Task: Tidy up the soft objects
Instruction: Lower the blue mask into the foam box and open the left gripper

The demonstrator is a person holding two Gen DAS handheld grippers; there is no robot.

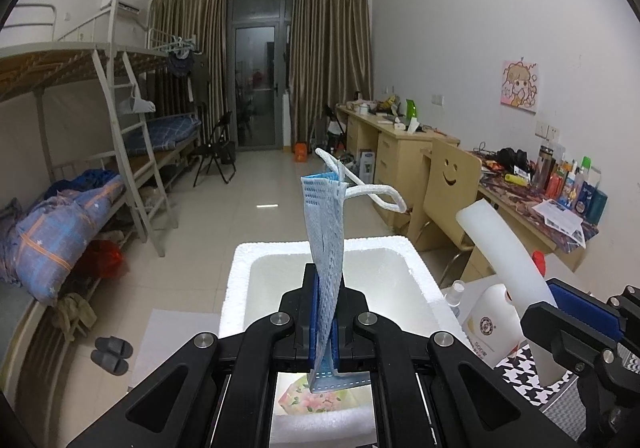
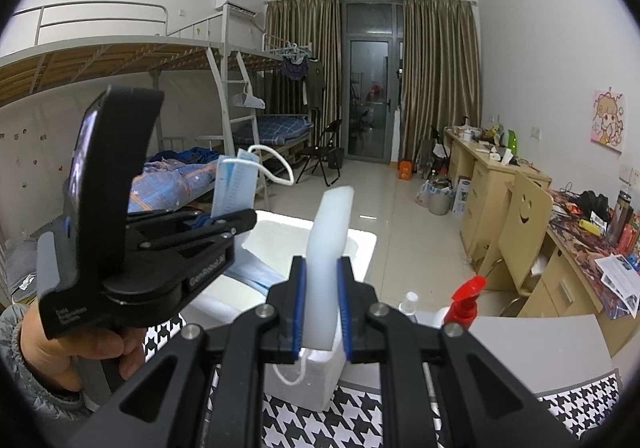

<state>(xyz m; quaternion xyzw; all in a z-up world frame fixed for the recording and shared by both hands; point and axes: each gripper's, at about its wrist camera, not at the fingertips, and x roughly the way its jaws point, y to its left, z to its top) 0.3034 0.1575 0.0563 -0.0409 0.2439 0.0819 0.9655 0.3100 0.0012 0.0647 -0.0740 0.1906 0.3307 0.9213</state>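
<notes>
the left gripper (image 1: 325,312) is clamped on a folded blue face mask (image 1: 325,224) that stands up from its jaws above the white foam box (image 1: 240,268). the right gripper (image 2: 322,308) pinches a white foam strip (image 2: 326,248), upright between its pads, near the box's right edge.

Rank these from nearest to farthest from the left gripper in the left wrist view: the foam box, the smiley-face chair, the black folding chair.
From the left gripper:
1. Foam box, directly under and ahead.
2. Smiley-face chair, ahead on the right by the desk.
3. Black folding chair, far back on the left, near the bunk.
</notes>
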